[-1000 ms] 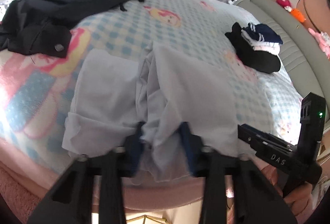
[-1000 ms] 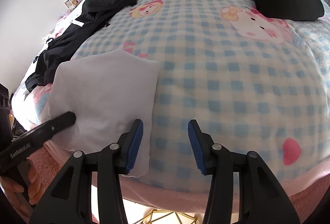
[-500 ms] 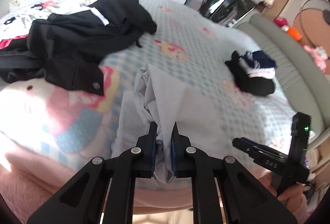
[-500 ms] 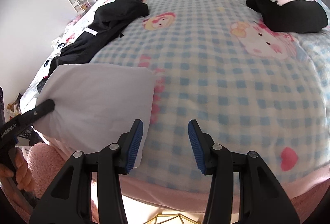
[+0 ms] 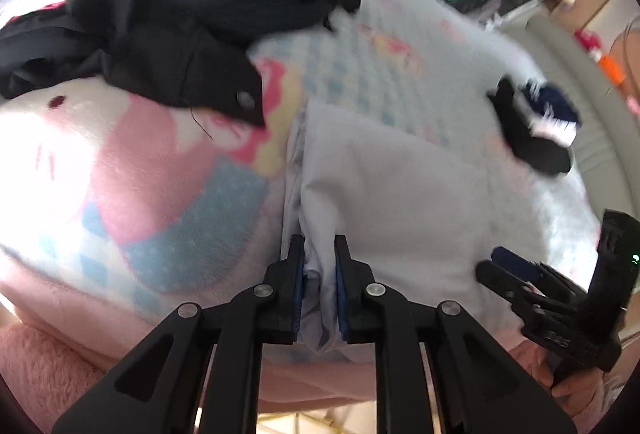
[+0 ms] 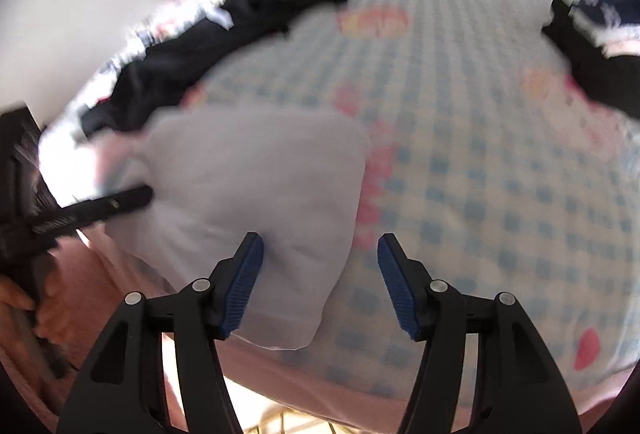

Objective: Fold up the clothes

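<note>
A pale lilac-white garment (image 5: pixel 380 194) lies folded near the front edge of the bed, its left side doubled into a long fold. My left gripper (image 5: pixel 319 240) holds that fold at the hem. Bunched fabric fills the narrow gap between its blue pads, and the jaws are opening. In the right wrist view the same garment (image 6: pixel 248 174) is a smooth rectangle. My right gripper (image 6: pixel 320 240) hovers over its near right corner. Its jaws are opening, with one fingertip over the cloth, the other over the blanket, and nothing pinched. Each gripper also shows in the other's view: the right gripper (image 5: pixel 520 270) and the left gripper (image 6: pixel 132 194).
A heap of black clothes (image 5: pixel 160 14) sprawls at the back left of the checked cartoon blanket (image 6: pixel 480 154). A folded stack of dark and white items (image 5: pixel 536 126) sits at the far right. The pink bed edge (image 5: pixel 60 354) runs just below both grippers.
My left gripper closed on the garment's middle fold and carried it left, narrowing the garment; its jaws now stand slightly wider. My right gripper shifted left over the corner and spread its jaws.
</note>
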Available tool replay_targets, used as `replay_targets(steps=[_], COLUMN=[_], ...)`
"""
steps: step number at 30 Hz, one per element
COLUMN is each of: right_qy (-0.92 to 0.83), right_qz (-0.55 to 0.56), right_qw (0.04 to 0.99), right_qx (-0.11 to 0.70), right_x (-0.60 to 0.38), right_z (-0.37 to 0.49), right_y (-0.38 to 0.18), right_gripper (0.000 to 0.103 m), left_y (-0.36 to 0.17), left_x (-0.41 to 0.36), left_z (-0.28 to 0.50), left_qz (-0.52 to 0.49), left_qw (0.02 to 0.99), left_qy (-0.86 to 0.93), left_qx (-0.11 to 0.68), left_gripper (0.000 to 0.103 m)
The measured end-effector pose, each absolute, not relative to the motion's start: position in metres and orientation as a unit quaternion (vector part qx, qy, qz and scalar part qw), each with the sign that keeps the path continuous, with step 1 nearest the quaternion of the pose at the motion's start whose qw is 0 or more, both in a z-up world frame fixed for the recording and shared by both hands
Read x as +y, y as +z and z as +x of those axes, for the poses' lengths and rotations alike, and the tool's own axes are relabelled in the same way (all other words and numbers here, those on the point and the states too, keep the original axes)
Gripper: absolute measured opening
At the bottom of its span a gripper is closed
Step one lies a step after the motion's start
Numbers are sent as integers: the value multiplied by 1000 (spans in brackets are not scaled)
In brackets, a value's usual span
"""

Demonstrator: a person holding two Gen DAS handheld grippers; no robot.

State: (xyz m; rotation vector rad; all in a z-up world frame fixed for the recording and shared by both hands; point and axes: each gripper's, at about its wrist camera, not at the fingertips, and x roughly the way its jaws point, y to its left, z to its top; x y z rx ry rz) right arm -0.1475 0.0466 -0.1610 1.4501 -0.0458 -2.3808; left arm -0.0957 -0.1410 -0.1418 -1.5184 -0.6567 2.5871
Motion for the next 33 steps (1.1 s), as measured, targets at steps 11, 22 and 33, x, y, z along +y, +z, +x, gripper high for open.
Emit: replay_targets(steps=[11, 22, 33], right_qy=[-855, -859, -868], right_qz=[490, 488, 468], right_qw=[170, 152, 165], right_qx=[-34, 27, 23], right_x=[51, 42, 45], right_z=[-151, -156, -140], right_y=[-148, -158, -144], right_gripper=[59, 59, 57], left_y=[-102, -147, -133], left_x=[-101, -127, -78], left_z=[-90, -112, -106], left_qz=[-414, -480, -441], left_qw=[88, 36, 63], left_qy=[899, 861, 891], left_qx=[-115, -166, -86], left_gripper=[30, 11, 44])
